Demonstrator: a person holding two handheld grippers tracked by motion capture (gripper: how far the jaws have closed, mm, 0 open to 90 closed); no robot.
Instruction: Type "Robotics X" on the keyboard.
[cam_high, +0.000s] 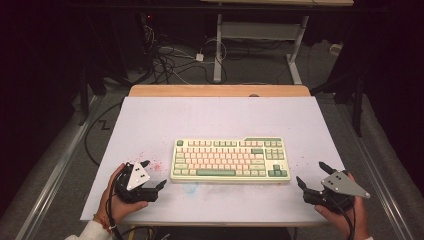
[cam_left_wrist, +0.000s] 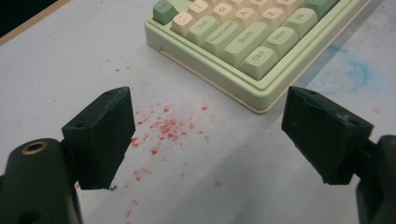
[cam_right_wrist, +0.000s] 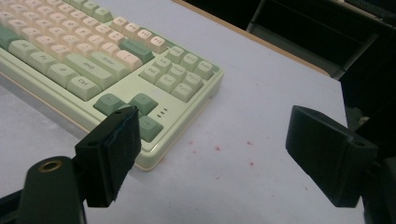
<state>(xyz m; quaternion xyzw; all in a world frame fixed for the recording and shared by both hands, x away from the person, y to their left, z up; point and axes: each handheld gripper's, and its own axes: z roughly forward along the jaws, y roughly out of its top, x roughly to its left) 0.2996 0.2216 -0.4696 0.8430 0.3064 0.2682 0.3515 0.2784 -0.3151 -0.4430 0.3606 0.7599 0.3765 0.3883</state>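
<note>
A pale green and cream keyboard (cam_high: 230, 159) lies across the middle of the white table top (cam_high: 215, 120). My left gripper (cam_high: 154, 175) rests near the table's front left, just off the keyboard's left end, its jaws open with nothing between them. In the left gripper view the keyboard's front left corner (cam_left_wrist: 233, 51) lies ahead of my open left gripper (cam_left_wrist: 205, 135). My right gripper (cam_high: 312, 175) sits at the front right, open and empty, pointing toward the keyboard's right end. In the right gripper view the arrow-key corner of the keyboard (cam_right_wrist: 140, 112) lies just behind the left jaw of my right gripper (cam_right_wrist: 210, 154).
Red speckles (cam_left_wrist: 163, 128) stain the table beside the keyboard's left end, and a faint blue smear (cam_left_wrist: 350, 70) lies in front of it. A wooden strip (cam_high: 220, 90) borders the far edge. Cables (cam_high: 170, 60) and desk legs (cam_high: 218, 50) stand on the floor beyond.
</note>
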